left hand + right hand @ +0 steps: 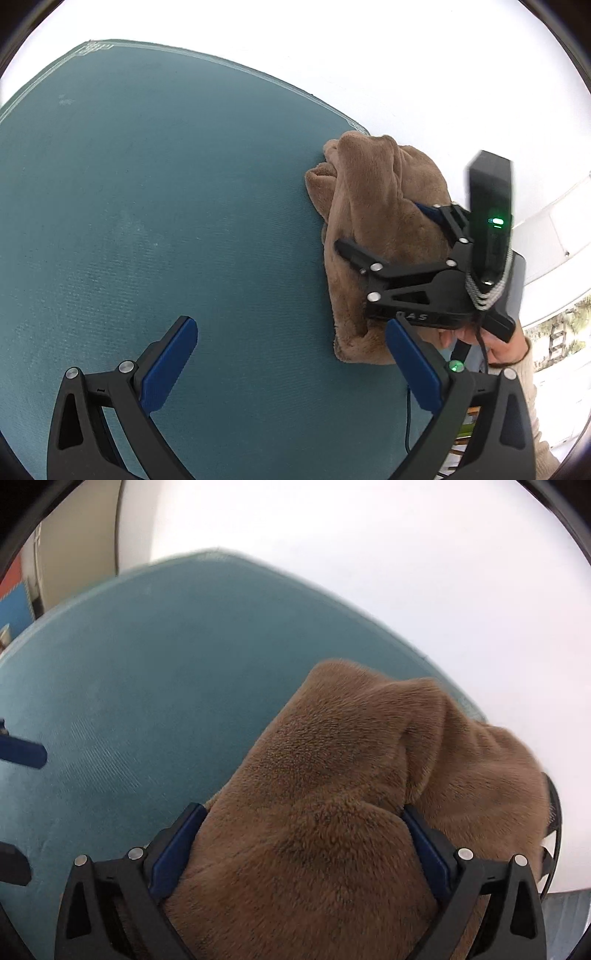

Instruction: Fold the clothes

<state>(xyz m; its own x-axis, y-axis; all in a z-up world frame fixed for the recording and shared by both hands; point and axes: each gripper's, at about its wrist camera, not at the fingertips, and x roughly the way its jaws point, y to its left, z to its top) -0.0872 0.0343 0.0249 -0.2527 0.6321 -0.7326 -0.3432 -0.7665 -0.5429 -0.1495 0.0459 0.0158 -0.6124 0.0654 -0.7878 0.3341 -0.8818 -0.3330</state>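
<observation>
Garment (373, 221), brown fleece, bunched at mat (147, 184) corner; I see right gripper (303, 845) straddling it, jaws wide; left gripper (291, 362) beside, wide, empty.

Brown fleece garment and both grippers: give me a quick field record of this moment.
garment: brown fleece garment, bunched in a heap, not flat
location: near the right edge of the teal mat
mat support: white surface
left gripper: fingers spread, nothing between them, over bare mat
right gripper: fingers spread wide with the fleece bulging between them; whether the pads press on it cannot be told
folding: no neat fold visible yet
</observation>
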